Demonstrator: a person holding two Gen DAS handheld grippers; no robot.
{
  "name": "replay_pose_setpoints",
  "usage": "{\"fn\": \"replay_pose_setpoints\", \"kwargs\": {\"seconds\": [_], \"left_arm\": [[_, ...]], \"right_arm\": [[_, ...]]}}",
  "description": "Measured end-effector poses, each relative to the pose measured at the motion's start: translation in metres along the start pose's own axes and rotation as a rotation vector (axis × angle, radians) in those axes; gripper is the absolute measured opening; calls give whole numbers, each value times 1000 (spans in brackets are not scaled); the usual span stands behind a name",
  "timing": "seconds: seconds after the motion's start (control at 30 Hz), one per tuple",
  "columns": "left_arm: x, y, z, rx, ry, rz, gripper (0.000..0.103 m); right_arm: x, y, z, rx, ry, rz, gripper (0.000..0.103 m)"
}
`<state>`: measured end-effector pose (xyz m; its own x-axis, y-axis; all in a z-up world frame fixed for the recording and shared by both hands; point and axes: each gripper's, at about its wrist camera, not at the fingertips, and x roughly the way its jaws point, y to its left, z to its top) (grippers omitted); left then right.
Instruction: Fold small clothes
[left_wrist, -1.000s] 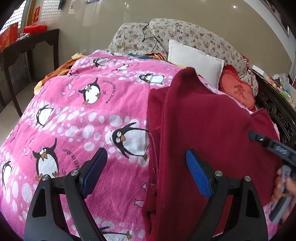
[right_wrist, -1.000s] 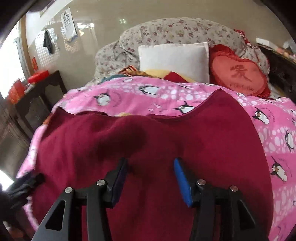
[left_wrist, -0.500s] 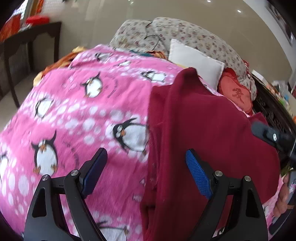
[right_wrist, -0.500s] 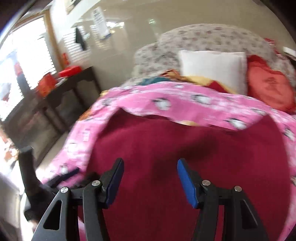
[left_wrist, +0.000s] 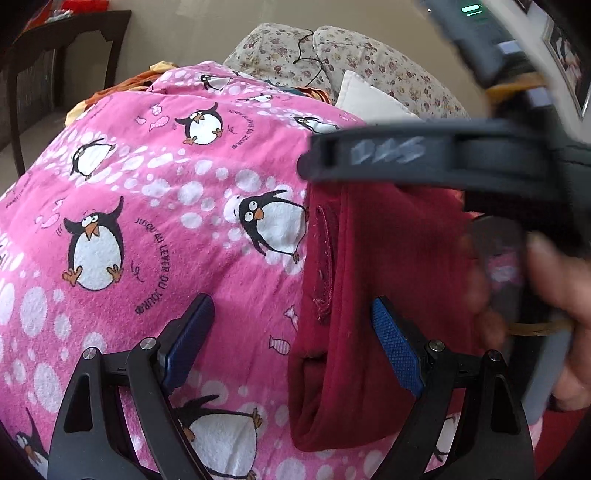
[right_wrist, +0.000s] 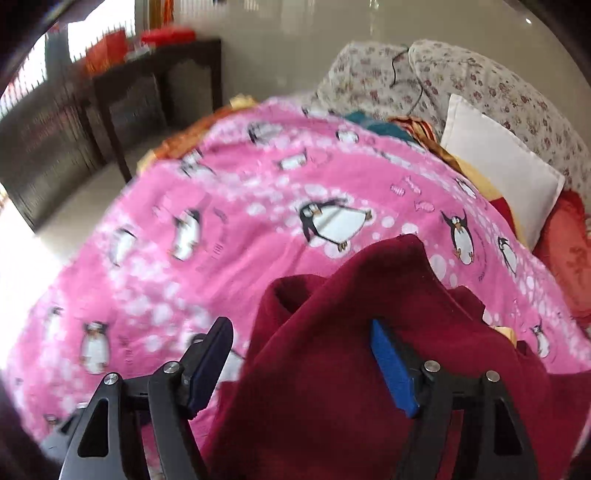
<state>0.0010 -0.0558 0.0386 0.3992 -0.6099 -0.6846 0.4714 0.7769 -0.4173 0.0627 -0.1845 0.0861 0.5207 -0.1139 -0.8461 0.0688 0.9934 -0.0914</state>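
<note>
A dark red garment (left_wrist: 391, 258) lies folded lengthwise on the pink penguin blanket (left_wrist: 147, 206). My left gripper (left_wrist: 291, 343) hovers open over its left edge near the hem; the pads touch nothing. My right gripper's black finger (left_wrist: 406, 158) crosses the upper right of the left wrist view, with a hand (left_wrist: 554, 295) holding it. In the right wrist view the garment (right_wrist: 369, 332) bunches up in a ridge. My right gripper (right_wrist: 301, 363) is above it with its jaws opening. Cloth lies between the blue pads (right_wrist: 391, 365), but they do not press on it.
A white pillow (right_wrist: 495, 170), a red cushion (right_wrist: 569, 254) and floral pillows (right_wrist: 480, 81) sit at the head of the bed. A dark wooden table (right_wrist: 147, 92) stands on the floor to the left. Orange and yellow cloth (left_wrist: 110, 96) hangs off the bed's far left edge.
My right gripper has swung left across the garment, rolled, and widened its jaws; it now fills the upper right of the left wrist view. My left gripper has crept closer to the garment's edge.
</note>
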Motion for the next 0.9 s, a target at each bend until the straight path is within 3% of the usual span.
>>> {"fn": "replay_pose_setpoints", "kwargs": {"seconds": [0.1,0.17,0.2,0.27,0.37,0.67,0.9], "left_arm": [[0,0,1,-2,1,-3,87],[0,0,0,3,0,-1,87],[0,0,0,6,-1,1,87],[0,-2,-1,14,-1,6,87],[1,-2,1,6,-5,-6,91],[10,-19,2,67,4,-76,92],[14,-28,-1,120,3,-49,92]], "right_arm": [[14,3,-1,-59,7,-81,75],[12,6,-6,-94,-38,-100,63],[9,4,-10,-100,-57,-94,60],[2,0,-14,-100,-89,-62,43],[-18,-15,-19,-48,-136,34,26],[-57,-47,-34,122,-265,245,19],[-62,-50,-38,137,-276,264,18]]}}
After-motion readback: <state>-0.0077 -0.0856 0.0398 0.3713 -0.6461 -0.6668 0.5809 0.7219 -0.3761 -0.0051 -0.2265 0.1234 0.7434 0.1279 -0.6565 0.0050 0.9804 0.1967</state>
